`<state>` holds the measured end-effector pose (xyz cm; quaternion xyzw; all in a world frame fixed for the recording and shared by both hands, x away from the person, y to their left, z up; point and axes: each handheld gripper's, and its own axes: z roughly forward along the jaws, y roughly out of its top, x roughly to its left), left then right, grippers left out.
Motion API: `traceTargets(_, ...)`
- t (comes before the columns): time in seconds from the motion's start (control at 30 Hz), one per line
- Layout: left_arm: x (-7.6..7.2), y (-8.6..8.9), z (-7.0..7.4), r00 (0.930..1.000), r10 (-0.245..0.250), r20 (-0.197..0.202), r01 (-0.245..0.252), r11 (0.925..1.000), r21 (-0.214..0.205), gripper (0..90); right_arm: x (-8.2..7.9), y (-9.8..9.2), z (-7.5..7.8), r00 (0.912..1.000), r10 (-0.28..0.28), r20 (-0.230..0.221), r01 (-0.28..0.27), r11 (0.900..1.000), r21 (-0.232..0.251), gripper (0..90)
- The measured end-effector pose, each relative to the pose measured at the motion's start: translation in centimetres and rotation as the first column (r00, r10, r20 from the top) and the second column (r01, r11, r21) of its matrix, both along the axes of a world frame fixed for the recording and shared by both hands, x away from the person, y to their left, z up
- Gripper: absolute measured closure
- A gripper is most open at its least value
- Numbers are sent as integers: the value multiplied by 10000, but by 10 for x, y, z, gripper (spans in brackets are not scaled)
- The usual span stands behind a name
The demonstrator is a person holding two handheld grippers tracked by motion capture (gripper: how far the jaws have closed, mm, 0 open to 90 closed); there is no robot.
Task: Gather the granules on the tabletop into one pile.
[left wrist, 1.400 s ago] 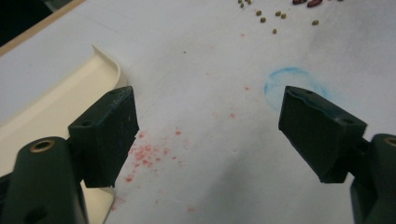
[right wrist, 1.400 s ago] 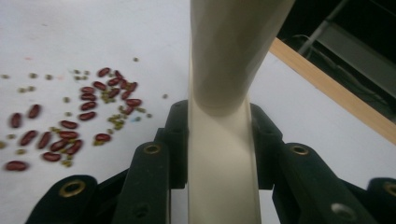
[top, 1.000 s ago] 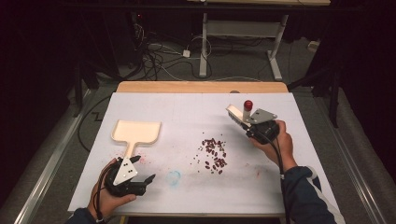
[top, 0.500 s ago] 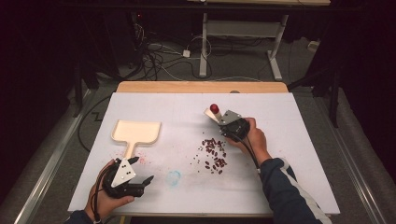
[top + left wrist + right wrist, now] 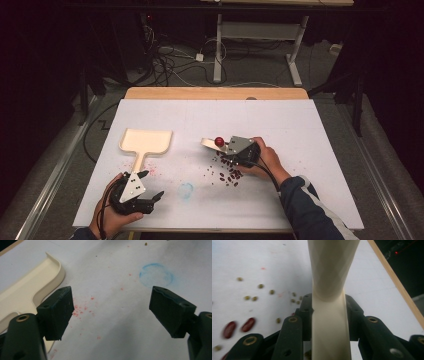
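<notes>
Since the earlier frames the right tool [image 5: 235, 148] has travelled left across the tabletop [image 5: 310, 150] to the scattered beans [image 5: 227, 172]. Sweeping appears barely begun: beans lie loose, the dustpan [image 5: 146, 141] empty. Right tool is clamped on a cream brush handle [image 5: 330, 312]; left tool [image 5: 145, 187] rests with jaws apart, holding nothing.

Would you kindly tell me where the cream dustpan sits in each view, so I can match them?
High view: dustpan left of centre, ahead of the left gripper.
Left gripper view: dustpan at far left, beside one jaw.
Right gripper view: faces its gripped cream handle and beans instead.
Shared landmark: blue ring.
</notes>
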<state>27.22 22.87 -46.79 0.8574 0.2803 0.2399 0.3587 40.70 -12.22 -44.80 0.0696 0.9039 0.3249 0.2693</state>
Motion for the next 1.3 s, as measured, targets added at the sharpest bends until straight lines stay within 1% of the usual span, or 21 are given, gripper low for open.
traceTargets(0.07, 0, 0, 0, 10000, 15, -25, -15, 10000, -17, 191, -7, -4, 1, 9993, 350, -96, -350, 9994, 45, 666)
traceTargets(0.13, 0, 1, 0, 10000, 40, -19, -40, 10000, -45, 191, -10, -5, 1, 9991, 414, -128, -413, 9991, 83, 666)
traceTargets(0.17, -1, 1, 0, 10000, 56, -30, -56, 10000, -8, 191, -16, -8, 1, 9975, 674, -205, -673, 9977, 97, 666)
traceTargets(0.2, -1, 0, 0, 9999, 75, -143, -75, 10000, -13, 191, -20, -8, 1, 9978, 642, -146, -640, 9978, 162, 665)
traceTargets(0.23, -1, 0, 0, 9999, 75, -143, -75, 10000, -13, 191, -20, -8, 1, 9978, 642, -146, -640, 9978, 162, 665)
traceTargets(0.27, -1, 0, 0, 10000, 37, -51, -37, 10000, 34, 191, -26, -10, 2, 9962, 842, -225, -840, 9964, 117, 666)
traceTargets(0.37, -2, -1, -1, 9999, 2, -124, 0, 9999, 152, 191, -33, -13, 5, 9942, 1050, -217, -1052, 9944, -63, 667)
traceTargets(0.47, -2, 0, -1, 9999, 24, -121, -22, 9998, 219, 191, -35, -16, 9, 9942, 1072, -91, -1072, 9942, 66, 670)
traceTargets(0.5, -3, 0, -1, 9997, 46, -234, -41, 9998, 190, 191, -35, -17, 10, 9947, 1024, -43, -1023, 9947, 139, 671)
traceTargets(0.53, -3, 0, -1, 9999, 23, -137, -20, 9998, 216, 191, -35, -18, 11, 9953, 965, 11, -965, 9951, 221, 671)
traceTargets(0.67, -3, 2, -1, 9999, 13, -159, -9, 9997, 263, 191, -32, -20, 15, 9963, 787, 339, -799, 9962, 342, 672)
traceTargets(0.73, -4, 2, -2, 9996, 62, -286, -56, 9998, 213, 191, -32, -20, 18, 9967, 673, 459, -694, 9965, 468, 672)
traceTargets(0.83, -4, 2, -2, 9996, 78, -274, -72, 9997, 220, 191, -35, -22, 27, 9965, 663, 514, -702, 9945, 771, 672)
traceTargets(0.87, -4, 2, -2, 9996, 96, -255, -89, 9997, 248, 191, -37, -23, 31, 9969, 641, 447, -682, 9929, 971, 672)
traceTargets(1.0, -5, 2, -1, 9996, 167, -225, -161, 9995, 270, 191, -49, -22, 46, 9965, 797, -241, -759, 9884, 1317, 672)
traceTargets(1.07, -5, 3, -1, 9996, 181, -198, -176, 9995, 253, 191, -55, -19, 52, 9934, 778, -847, -639, 9856, 1568, 672)
traceTargets(1.1, -6, 4, 0, 9996, 223, -169, -220, 9995, 205, 191, -58, -17, 54, 9886, 833, -1251, -605, 9825, 1760, 672)
traceTargets(1.17, -6, 5, 1, 9995, 264, -162, -261, 9995, 174, 191, -65, -12, 55, 9737, 970, -2063, -514, 9750, 2160, 672)
traceTargets(1.2, -6, 6, 1, 9995, 265, -164, -262, 9995, 176, 191, -69, -9, 54, 9642, 983, -2463, -387, 9710, 2360, 672)
traceTargets(1.23, -6, 6, 1, 9995, 265, -164, -262, 9995, 176, 191, -72, -6, 53, 9571, 1027, -2710, -342, 9686, 2463, 672)
traceTargets(1.3, -5, 5, 0, 9995, 263, -201, -259, 9994, 218, 191, -78, 3, 47, 9360, 975, -3382, 11, 9600, 2800, 672)
